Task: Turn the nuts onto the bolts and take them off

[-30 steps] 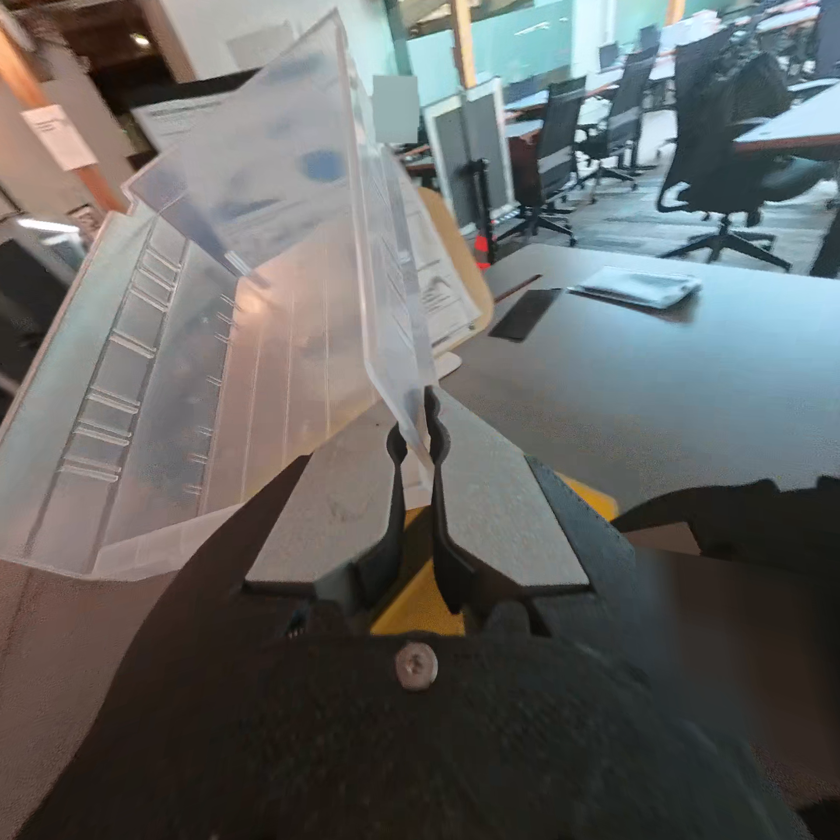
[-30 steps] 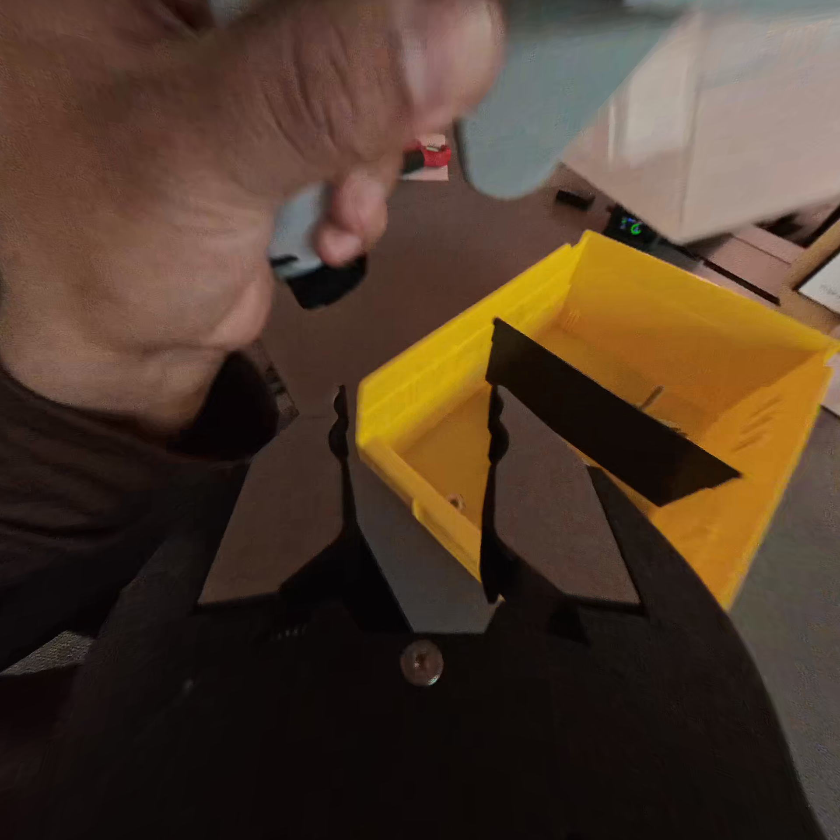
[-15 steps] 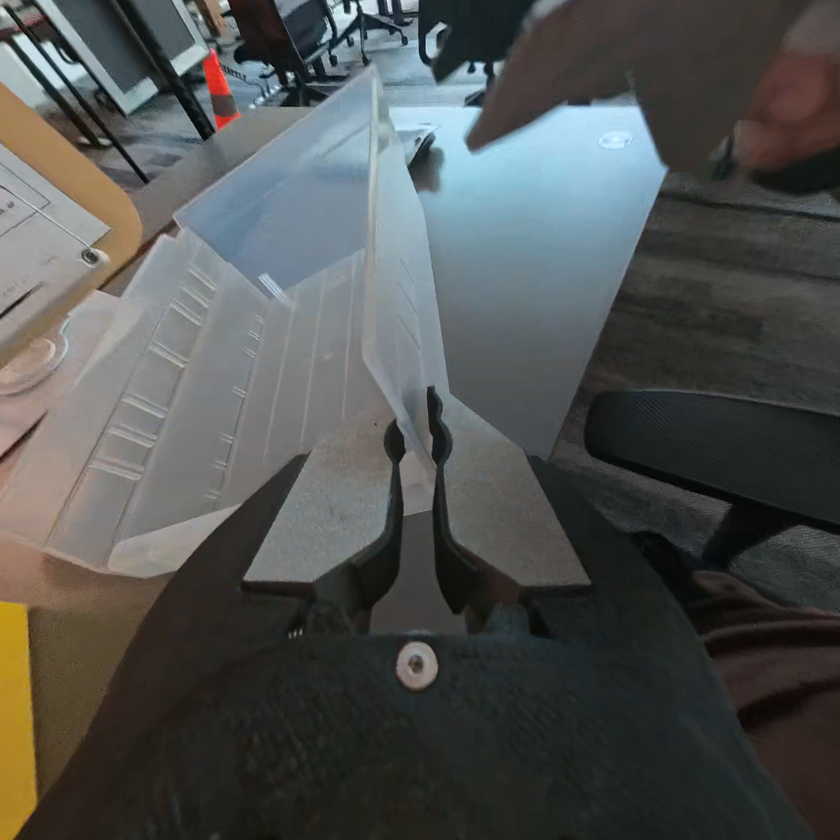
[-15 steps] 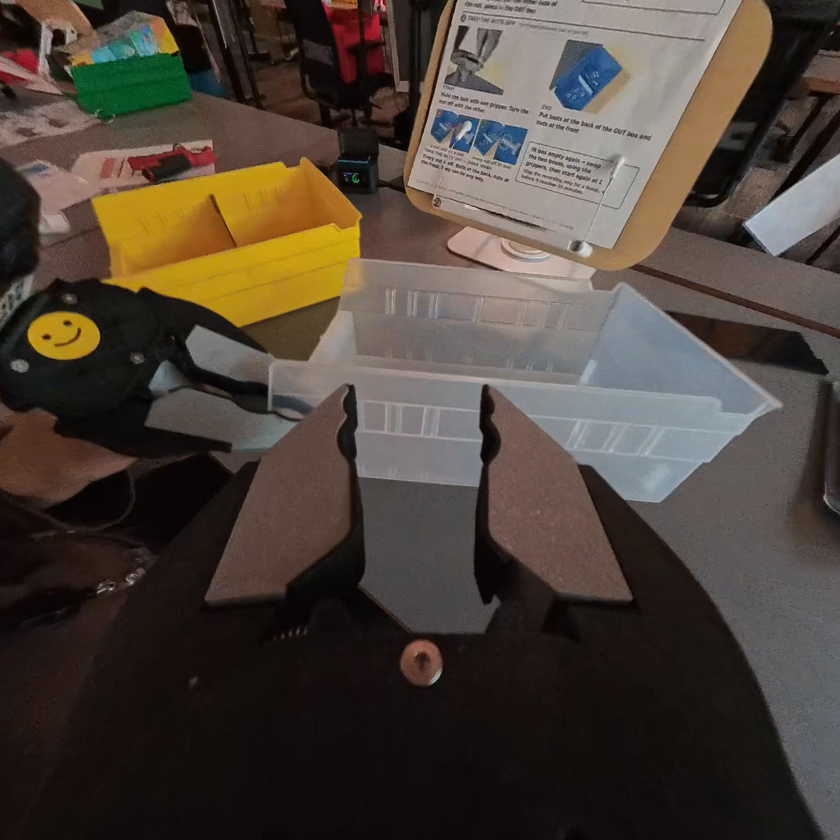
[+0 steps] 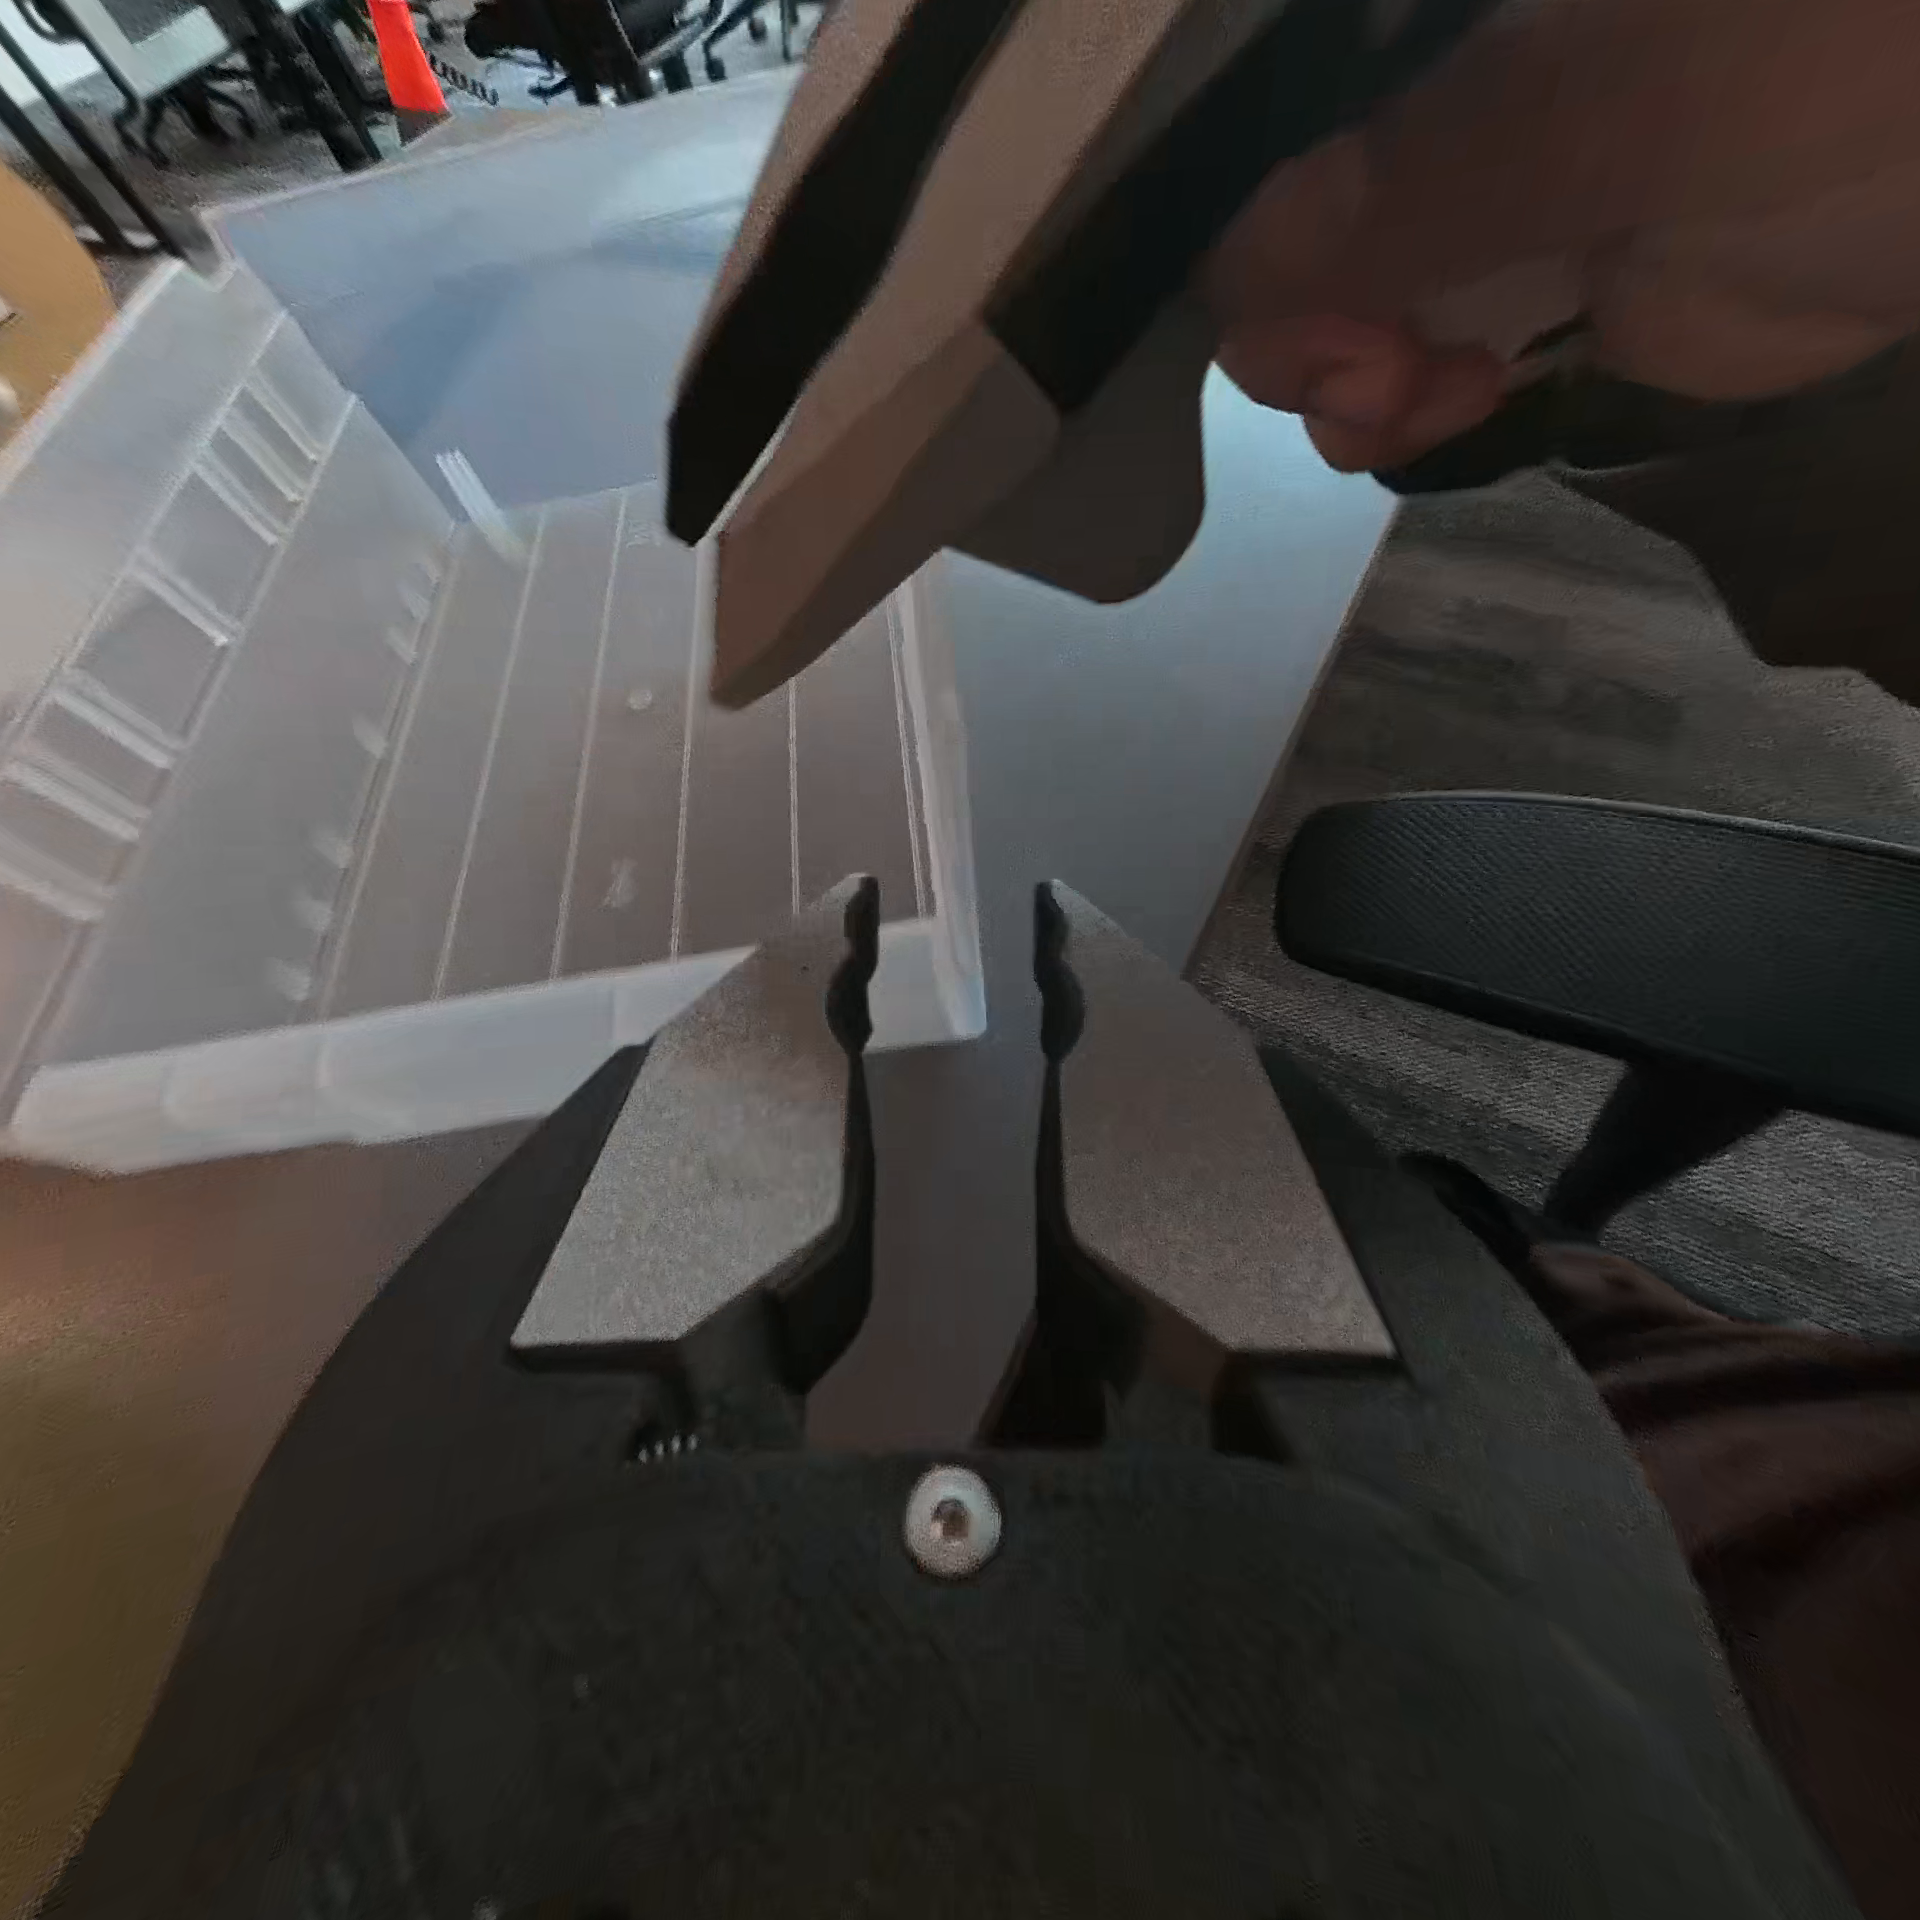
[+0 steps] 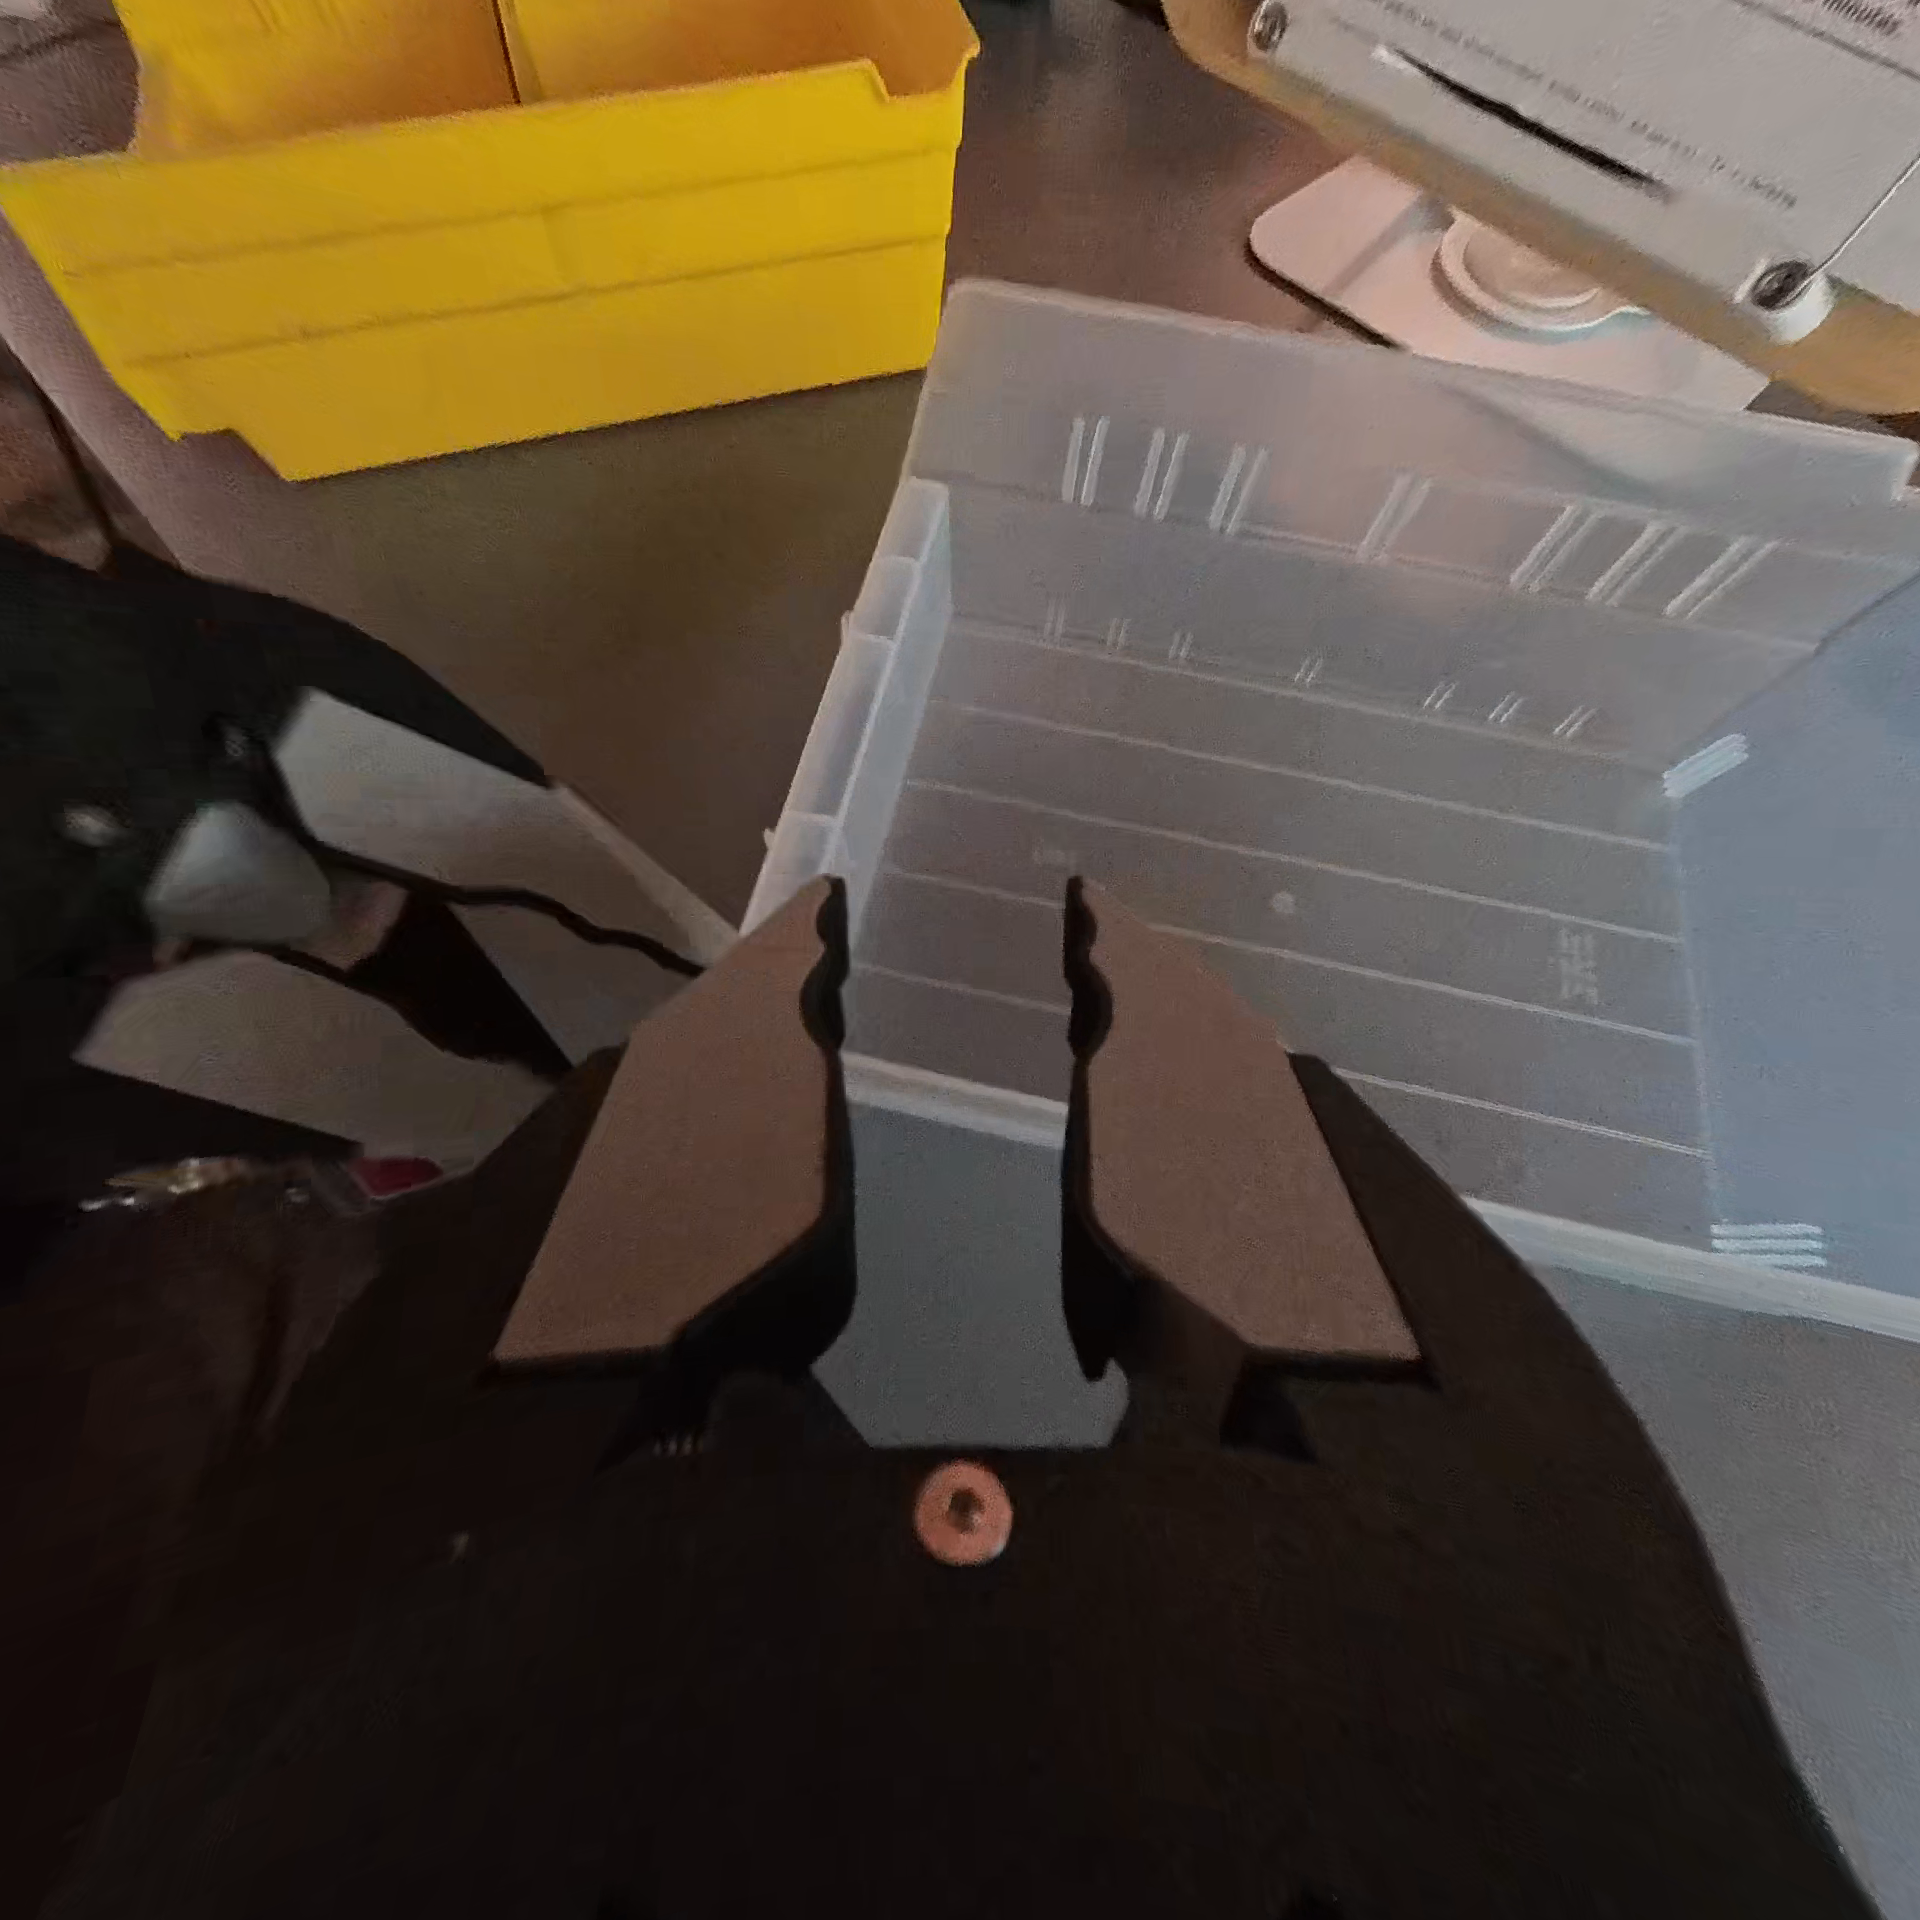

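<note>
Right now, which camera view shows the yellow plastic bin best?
The right wrist view shows it best: the yellow plastic bin stands at the upper left on the table, with its front wall and a divider inside visible. The left wrist view does not show it at all; there only the clear plastic bin appears.

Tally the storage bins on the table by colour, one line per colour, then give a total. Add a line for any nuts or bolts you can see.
Yellow bin: 1
Clear bin: 1
Nuts or bolts in view: 0
Total bins: 2
</note>
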Demonstrator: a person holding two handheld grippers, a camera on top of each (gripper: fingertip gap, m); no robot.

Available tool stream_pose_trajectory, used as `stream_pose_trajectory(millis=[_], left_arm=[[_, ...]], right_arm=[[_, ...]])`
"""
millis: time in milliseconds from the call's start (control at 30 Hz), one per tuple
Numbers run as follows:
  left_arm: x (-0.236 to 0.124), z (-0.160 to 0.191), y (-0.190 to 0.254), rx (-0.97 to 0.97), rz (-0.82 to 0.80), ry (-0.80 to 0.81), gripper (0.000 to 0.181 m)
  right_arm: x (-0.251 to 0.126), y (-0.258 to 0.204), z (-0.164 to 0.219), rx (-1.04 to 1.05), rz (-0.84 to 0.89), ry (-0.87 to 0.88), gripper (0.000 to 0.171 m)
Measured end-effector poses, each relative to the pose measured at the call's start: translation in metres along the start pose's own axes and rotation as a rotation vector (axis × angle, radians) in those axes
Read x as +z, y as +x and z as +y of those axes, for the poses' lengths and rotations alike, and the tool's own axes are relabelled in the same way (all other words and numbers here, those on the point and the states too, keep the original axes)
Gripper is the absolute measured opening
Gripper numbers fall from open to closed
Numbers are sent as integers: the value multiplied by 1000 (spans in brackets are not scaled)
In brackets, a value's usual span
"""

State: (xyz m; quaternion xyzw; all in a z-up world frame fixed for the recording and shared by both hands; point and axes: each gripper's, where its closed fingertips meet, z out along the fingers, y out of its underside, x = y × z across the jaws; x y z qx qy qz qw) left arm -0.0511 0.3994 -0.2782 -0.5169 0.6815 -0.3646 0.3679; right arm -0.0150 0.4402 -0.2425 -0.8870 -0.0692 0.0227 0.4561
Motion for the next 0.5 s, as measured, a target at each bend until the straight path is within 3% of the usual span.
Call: stream_pose_trajectory(millis=[33, 133, 200, 267, 367, 433, 500], left_arm=[[-16, 1, -2, -12, 5, 10, 31], [-77, 5, -24, -16, -65, 19, 46], [-123, 14, -58, -19, -198, -3, 48], [-165, 35, -97, -65, -328, -68, 60], [-207, 78, -138, -172, -455, -160, 73], [-219, 106, -159, -202, -530, -217, 73], [-214, 127, -168, -239, -527, -255, 74]], right_arm=[[2, 0, 5, -15, -4, -44, 37], [-3, 17, 17, -81, 74, -118, 25], [-15, 55, 27, -106, 210, -158, 9], [-34, 107, 37, -110, 376, -210, 16], [-57, 143, 47, 29, 396, -243, 33], [-70, 128, 36, 74, 380, -194, 38], [-62, 61, 11, -2, 211, -96, 50]])
